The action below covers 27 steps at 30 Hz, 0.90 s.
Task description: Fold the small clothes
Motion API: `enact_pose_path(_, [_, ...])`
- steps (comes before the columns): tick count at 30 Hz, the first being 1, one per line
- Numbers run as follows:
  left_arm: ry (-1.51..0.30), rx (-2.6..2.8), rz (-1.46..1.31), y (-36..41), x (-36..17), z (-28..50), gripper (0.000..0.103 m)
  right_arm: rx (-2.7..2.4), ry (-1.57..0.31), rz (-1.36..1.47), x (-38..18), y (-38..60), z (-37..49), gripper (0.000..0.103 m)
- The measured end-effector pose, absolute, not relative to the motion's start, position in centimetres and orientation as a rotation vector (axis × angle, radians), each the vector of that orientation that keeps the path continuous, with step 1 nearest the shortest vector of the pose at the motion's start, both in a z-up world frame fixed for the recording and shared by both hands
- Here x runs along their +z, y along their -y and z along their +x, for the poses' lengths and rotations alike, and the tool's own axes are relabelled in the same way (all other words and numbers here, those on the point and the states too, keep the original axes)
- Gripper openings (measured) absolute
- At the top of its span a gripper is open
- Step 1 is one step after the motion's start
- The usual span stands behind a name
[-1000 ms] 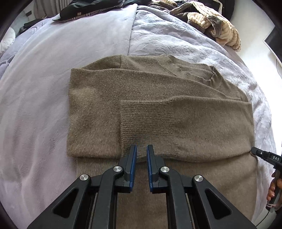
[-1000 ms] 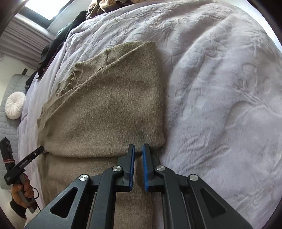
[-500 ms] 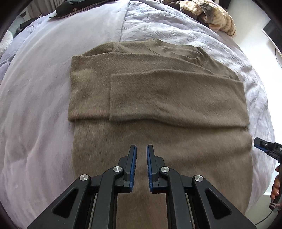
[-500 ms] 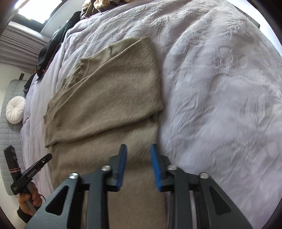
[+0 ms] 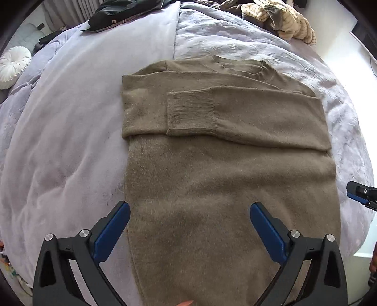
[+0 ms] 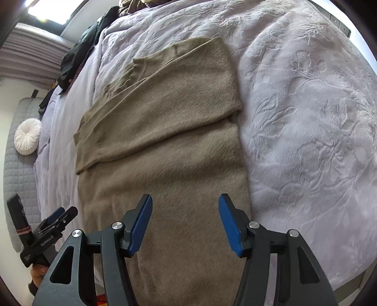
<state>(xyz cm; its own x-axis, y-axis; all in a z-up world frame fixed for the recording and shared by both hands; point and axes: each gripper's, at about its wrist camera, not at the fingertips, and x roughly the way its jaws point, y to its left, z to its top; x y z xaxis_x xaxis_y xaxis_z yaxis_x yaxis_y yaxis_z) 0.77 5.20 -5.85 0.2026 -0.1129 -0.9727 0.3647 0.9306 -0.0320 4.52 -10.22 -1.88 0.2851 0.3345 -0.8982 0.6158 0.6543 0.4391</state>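
A brown knitted sweater [image 5: 223,179] lies flat on the lilac bed, both sleeves folded across its chest, the ribbed cuff [image 5: 190,113] on top. It also shows in the right wrist view [image 6: 165,141]. My left gripper [image 5: 189,213] is wide open and empty above the sweater's lower body, near its left edge. My right gripper [image 6: 185,207] is open and empty above the lower body near the right edge. The right gripper's tip shows in the left wrist view [image 5: 360,194]; the left gripper shows in the right wrist view [image 6: 53,221].
The lilac bedspread [image 5: 70,141] surrounds the sweater. A heap of dark clothes [image 5: 117,14] and a tan striped garment [image 5: 287,21] lie at the far end. A white round cushion [image 5: 13,64] sits far left. The bed's near edge is at the right [image 6: 348,280].
Both grippers have drawn back from the folded sleeve toward the sweater's hem and opened wide. They were shut a second ago. The sleeves stay folded across the chest.
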Motion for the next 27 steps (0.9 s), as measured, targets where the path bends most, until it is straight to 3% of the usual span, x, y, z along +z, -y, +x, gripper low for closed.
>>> enact_pose_path(1, [-1.336, -0.335, 0.222, -5.3, -5.9, 0.7, 0.102, -0.221, -1.319, 0.901, -1.8, 10.0, 4.4, 0.075])
enact_pose_path(5, [-1.404, -0.337, 0.194, -5.3, -6.1, 0.4, 0.102, -0.191, -1.319, 0.898, -1.3, 9.2, 4.2, 0.081])
enact_pose_path(27, [-1.413, -0.205, 0.166, 0.4, -4.1, -4.9, 0.102, 0.031, -1.437, 0.959, -3.7, 12.3, 1.6, 0.082])
